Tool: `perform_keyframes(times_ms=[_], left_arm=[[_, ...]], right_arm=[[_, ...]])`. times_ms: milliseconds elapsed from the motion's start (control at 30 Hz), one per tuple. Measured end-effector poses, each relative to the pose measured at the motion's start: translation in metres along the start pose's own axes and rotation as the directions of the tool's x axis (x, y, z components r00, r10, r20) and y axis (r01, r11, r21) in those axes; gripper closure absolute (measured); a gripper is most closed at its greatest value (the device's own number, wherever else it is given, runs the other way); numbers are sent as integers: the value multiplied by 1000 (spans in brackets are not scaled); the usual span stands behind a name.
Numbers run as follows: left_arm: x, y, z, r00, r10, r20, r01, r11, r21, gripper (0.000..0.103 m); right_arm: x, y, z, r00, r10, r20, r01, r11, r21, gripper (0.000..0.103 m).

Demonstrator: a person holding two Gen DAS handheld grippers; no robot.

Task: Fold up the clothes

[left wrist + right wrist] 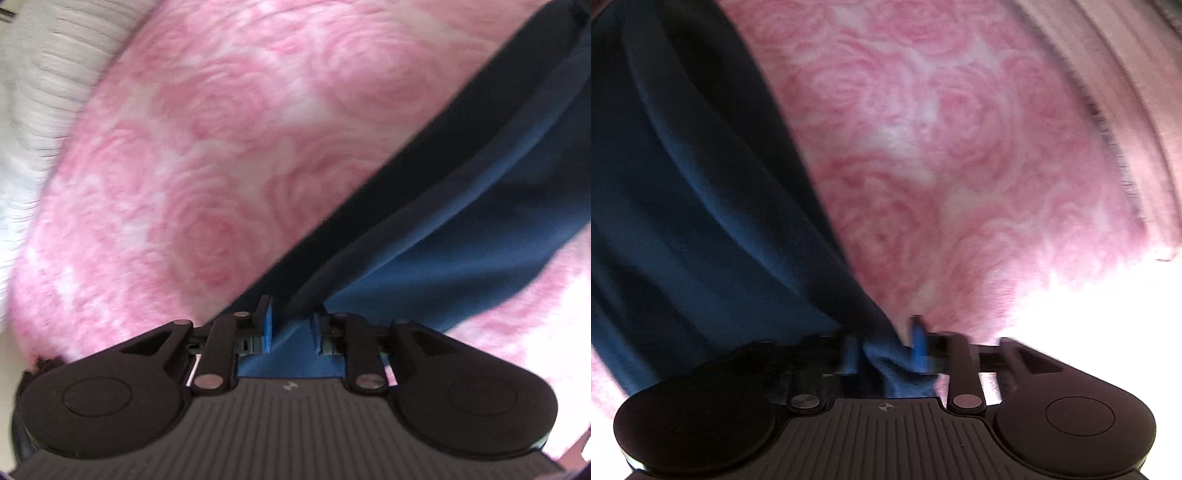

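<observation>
We pointed both grippers steeply down over a pink rose-patterned blanket (229, 155). The blue garment (480, 221) hung in a taut band from the left gripper (291, 325), running up and to the right across the blanket. Its jaws stood slightly apart, the cloth lying between the blue pads (269, 325); we saw a gap on each side, so the hold was released. In the right wrist view the garment (683, 206) draped in folds down the left side and bunched between the pads of the right gripper (886, 350). Those jaws stood apart too, though blur made contact hard to judge. A white ribbed fabric (40, 74) lay beyond the blanket's edge, upper left in the left view.
</observation>
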State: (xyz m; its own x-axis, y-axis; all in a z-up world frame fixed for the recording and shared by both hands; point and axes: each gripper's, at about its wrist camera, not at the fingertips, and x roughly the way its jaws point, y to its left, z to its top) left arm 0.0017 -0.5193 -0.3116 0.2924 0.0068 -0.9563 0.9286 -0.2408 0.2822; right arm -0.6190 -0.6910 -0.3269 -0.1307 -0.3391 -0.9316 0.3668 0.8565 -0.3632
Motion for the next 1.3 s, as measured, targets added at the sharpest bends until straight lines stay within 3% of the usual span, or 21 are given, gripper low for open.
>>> perform_keyframes(times_ms=[133, 233, 433, 600, 700, 733, 800, 867, 933, 967, 1033, 1233, 1267, 1300], left_arm=[[-1, 12, -3, 998, 68, 1, -68, 995, -78, 82], [-7, 10, -10, 992, 129, -2, -129, 991, -29, 82], [-24, 2, -49, 984, 174, 35, -175, 984, 18, 68], [-22, -5, -89, 993, 56, 100, -57, 998, 2, 53], [-16, -23, -111, 977, 52, 206, -80, 988, 132, 53], [-14, -32, -119, 968, 56, 247, -108, 973, 203, 53], [-1, -56, -137, 949, 81, 306, -203, 897, 393, 64], [16, -69, -152, 933, 84, 351, -264, 821, 506, 70], [32, -74, -165, 918, 97, 385, -321, 753, 574, 88], [39, -74, -171, 910, 110, 400, -350, 723, 596, 102], [48, -69, -182, 890, 132, 437, -401, 682, 612, 103], [40, -59, -208, 854, 100, 510, -418, 717, 558, 100], [39, -62, -211, 846, 99, 525, -425, 720, 549, 91], [38, -66, -214, 837, 97, 539, -432, 723, 540, 72]], right_arm=[[-9, -34, -2, 998, 38, 51, -49, 966, 254, 58], [-22, -43, -3, 996, 39, 86, -68, 925, 373, 58], [-57, 26, 18, 975, 101, 197, -158, 940, 301, 58], [-84, 107, 49, 953, 155, 259, -221, 943, 248, 58], [-100, 153, 71, 944, 177, 277, -248, 936, 248, 58], [-105, 166, 79, 943, 182, 280, -257, 931, 260, 58], [-114, 194, 94, 939, 190, 286, -274, 918, 288, 58], [-121, 219, 110, 940, 193, 280, -278, 910, 308, 58], [-126, 243, 126, 943, 196, 271, -280, 905, 320, 58], [-128, 255, 134, 944, 197, 264, -279, 904, 324, 58], [-132, 273, 150, 949, 193, 250, -272, 902, 336, 58], [-148, 318, 192, 946, 204, 254, -282, 902, 327, 58], [-147, 322, 198, 944, 209, 255, -287, 902, 323, 58], [-147, 326, 202, 943, 215, 254, -293, 899, 324, 58]])
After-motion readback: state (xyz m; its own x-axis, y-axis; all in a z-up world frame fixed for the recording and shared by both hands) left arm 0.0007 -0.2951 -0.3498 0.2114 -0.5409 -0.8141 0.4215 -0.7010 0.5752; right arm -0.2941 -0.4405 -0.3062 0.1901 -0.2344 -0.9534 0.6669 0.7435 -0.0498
